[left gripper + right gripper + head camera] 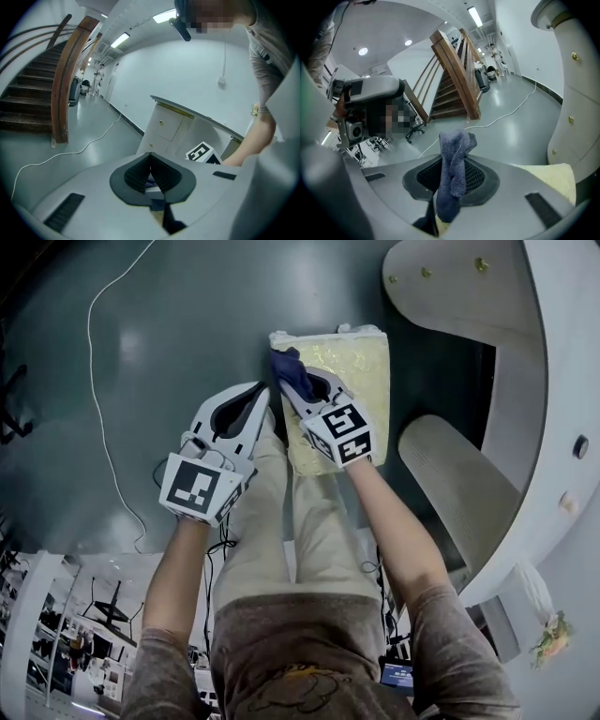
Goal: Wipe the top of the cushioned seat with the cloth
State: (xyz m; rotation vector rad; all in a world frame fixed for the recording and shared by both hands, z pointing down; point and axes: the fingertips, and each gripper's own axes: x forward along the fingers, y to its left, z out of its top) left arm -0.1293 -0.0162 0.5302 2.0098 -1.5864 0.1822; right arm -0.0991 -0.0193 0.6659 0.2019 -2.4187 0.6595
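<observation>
over cushioned seat (356, 371), right hand-held gripper (287, 373) clamped on cloth (452, 164), left hand-held gripper (150, 160) closed, empty

I see the cushioned seat (349, 381) straight ahead of the person's legs (281, 512), which come up to its near edge. The cloth (292, 373) sits at the seat's far left corner, pinched between the jaws of the right gripper (298, 382), which reaches in over the seat's left edge. The left gripper (257, 397) is just beside the seat's left side, off it and over the floor (169, 324). A cable (92, 343) runs along the floor well left of the seat. A curved cabinet (450, 287) stands behind and right of the seat, and a curved ledge (459, 486) lies right of the seat, nearer the person. A staircase (454, 79) rises well beyond the seat, the cable between them.
</observation>
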